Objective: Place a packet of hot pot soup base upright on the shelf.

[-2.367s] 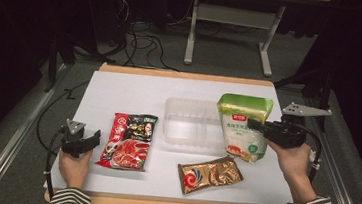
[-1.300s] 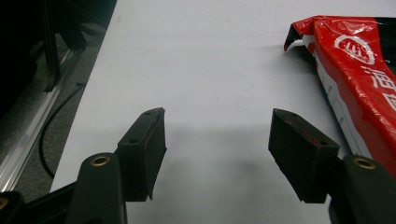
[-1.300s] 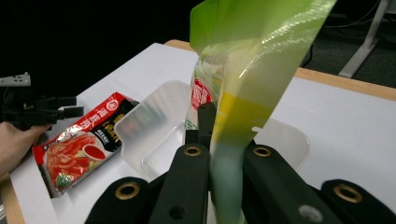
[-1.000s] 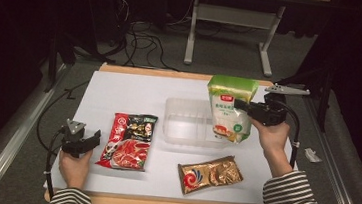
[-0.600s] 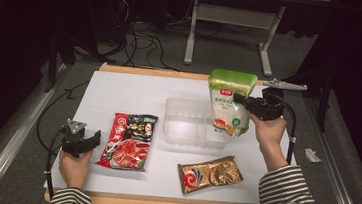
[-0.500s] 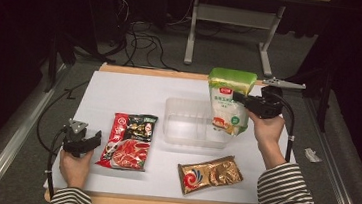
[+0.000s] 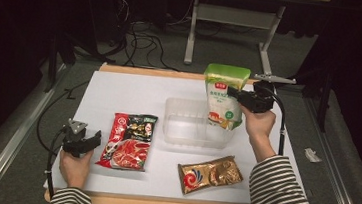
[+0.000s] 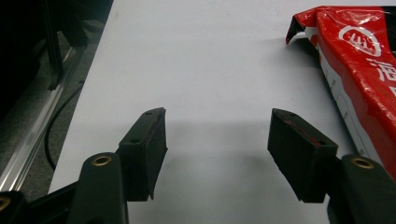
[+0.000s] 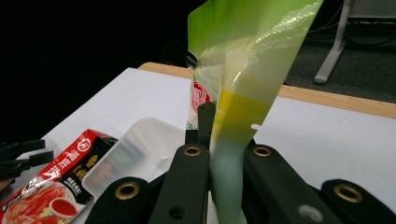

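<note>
The right gripper (image 7: 237,95) has carried the tall green and white plastic pouch (image 7: 224,93) up off the white table (image 7: 134,92) and over to the left, so the pouch now hangs upright above the 3 o'clock end of the clear plastic tray (image 7: 186,127), with its jaws clamped tight on the pouch's edge. The tray has nothing lying inside it. The left gripper (image 7: 87,143) rests at 8 o'clock with its jaws spread apart and holding nothing, just beside the red and black flat sauce packet (image 7: 130,140), and the shiny brown snack packet (image 7: 209,174) lies at 6 o'clock.
</note>
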Available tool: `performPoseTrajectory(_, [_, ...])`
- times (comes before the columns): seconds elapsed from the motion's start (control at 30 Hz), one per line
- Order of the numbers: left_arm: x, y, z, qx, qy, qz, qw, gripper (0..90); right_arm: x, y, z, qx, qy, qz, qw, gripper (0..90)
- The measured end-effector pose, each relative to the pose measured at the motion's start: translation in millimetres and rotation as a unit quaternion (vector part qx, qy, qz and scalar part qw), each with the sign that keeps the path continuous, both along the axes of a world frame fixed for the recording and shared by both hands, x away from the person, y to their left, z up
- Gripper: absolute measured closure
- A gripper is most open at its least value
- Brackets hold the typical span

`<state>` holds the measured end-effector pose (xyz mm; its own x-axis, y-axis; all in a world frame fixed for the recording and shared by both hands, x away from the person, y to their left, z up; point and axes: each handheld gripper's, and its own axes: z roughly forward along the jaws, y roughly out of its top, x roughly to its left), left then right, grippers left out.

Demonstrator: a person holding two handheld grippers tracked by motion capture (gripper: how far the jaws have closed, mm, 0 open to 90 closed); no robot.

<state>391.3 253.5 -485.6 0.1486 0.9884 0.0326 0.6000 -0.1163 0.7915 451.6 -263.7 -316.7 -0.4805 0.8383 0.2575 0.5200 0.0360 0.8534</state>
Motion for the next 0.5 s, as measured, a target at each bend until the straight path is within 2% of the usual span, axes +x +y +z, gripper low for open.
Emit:
performPoseTrajectory(0.2, [-0.8, 1.3, 0.4, -0.004, -0.001, -0.001, 1.0000, 37.6, 4.2, 4.2, -5.1, -0.002, 0.001, -0.015, 0.9999, 90.0])
performPoseTrajectory(0.33, [-1.0, 1.3, 0.4, -0.006, -0.004, -0.001, 1.0000, 37.5, 7.6, 9.6, -8.3, -0.015, -0.004, -0.026, 0.9996, 90.0])
performPoseTrajectory(0.5, [-1.5, 0.1, 0.2, -0.003, -0.007, -0.002, 1.0000, 37.6, 10.6, 12.8, -11.8, -0.020, -0.001, -0.033, 0.9992, 90.0])
